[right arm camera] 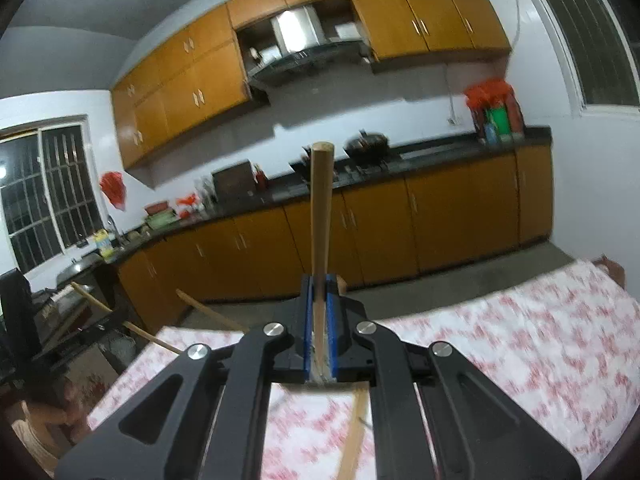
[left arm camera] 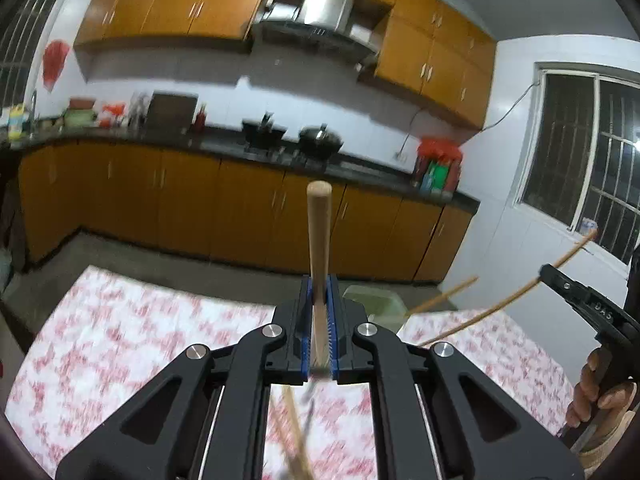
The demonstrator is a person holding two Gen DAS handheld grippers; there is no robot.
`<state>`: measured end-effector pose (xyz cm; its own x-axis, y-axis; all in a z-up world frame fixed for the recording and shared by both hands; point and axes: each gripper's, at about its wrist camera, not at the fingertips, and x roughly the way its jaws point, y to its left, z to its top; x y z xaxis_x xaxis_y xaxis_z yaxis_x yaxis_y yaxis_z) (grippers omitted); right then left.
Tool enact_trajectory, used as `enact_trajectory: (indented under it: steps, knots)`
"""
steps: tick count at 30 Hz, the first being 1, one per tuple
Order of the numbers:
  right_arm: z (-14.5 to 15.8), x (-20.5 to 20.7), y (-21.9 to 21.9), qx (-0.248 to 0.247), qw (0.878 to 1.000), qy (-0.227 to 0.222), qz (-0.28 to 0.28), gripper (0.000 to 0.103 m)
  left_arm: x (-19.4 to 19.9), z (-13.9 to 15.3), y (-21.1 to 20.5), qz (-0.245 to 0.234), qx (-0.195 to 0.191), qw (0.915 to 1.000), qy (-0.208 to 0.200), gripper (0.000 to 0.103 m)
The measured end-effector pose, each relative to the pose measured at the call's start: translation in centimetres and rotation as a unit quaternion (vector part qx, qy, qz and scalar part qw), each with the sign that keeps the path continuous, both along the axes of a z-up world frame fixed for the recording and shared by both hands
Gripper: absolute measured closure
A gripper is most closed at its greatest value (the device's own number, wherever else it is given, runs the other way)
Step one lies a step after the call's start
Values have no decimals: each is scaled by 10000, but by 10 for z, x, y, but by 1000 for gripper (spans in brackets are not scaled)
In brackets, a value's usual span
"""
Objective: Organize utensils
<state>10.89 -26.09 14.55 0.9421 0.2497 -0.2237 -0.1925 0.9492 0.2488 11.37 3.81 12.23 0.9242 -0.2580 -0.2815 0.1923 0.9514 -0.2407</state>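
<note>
My left gripper (left arm camera: 319, 288) is shut on a utensil with a round wooden handle (left arm camera: 319, 236) that points forward and up. My right gripper (right arm camera: 319, 286) is shut on a like wooden handle (right arm camera: 320, 208), also pointing up. Both are held above a table with a red-and-white floral cloth (left arm camera: 120, 340), which also shows in the right wrist view (right arm camera: 520, 340). The right gripper shows at the right edge of the left wrist view (left arm camera: 592, 304), with long thin wooden sticks (left arm camera: 500, 304) by it. Blurred utensil parts (left arm camera: 296, 432) lie below the left gripper. The utensil heads are hidden.
A kitchen counter (left arm camera: 224, 148) with orange cabinets, pots and bottles runs along the far wall. A pale green stool (left arm camera: 376, 300) stands beyond the table. Barred windows (left arm camera: 588, 160) are on the right wall. Thin wooden sticks (right arm camera: 208, 312) cross the left table edge.
</note>
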Motion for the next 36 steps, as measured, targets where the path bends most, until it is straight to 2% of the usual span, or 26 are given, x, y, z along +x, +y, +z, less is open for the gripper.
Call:
enact_trajectory:
  steps: [5, 8, 11, 21, 27, 28, 29, 31, 36]
  knots:
    - [15, 18, 24, -121, 9992, -366, -50, 95, 6, 26, -19, 132, -86, 9982, -575, 96]
    - [14, 31, 31, -186, 9990, -408, -88, 95, 15, 37, -25, 247, -191, 9961, -820, 96]
    - [8, 49, 36, -251, 9991, -303, -125, 95, 28, 36, -34, 403, -97, 9941, -1006, 96]
    - [-28, 92, 45, -393, 9985, 363, -69, 95, 75, -18, -52, 175, -45, 9993, -339, 96]
    - [-39, 89, 47, -435, 9977, 521, -77, 88, 77, -27, -54, 97, -47, 9998, -185, 93]
    - [-37, 87, 45, -408, 9979, 506, -82, 85, 76, -27, -53, 115, -52, 9997, -196, 88]
    - [-35, 85, 44, -394, 9980, 482, -106, 81, 75, -26, -51, 130, -68, 9997, -209, 79]
    - [-31, 80, 40, -393, 9983, 408, -133, 80, 69, -23, -47, 165, -132, 9994, -258, 69]
    - [-19, 61, 27, -336, 9986, 259, -313, 76, 54, -15, -35, 225, -318, 9986, -353, 69]
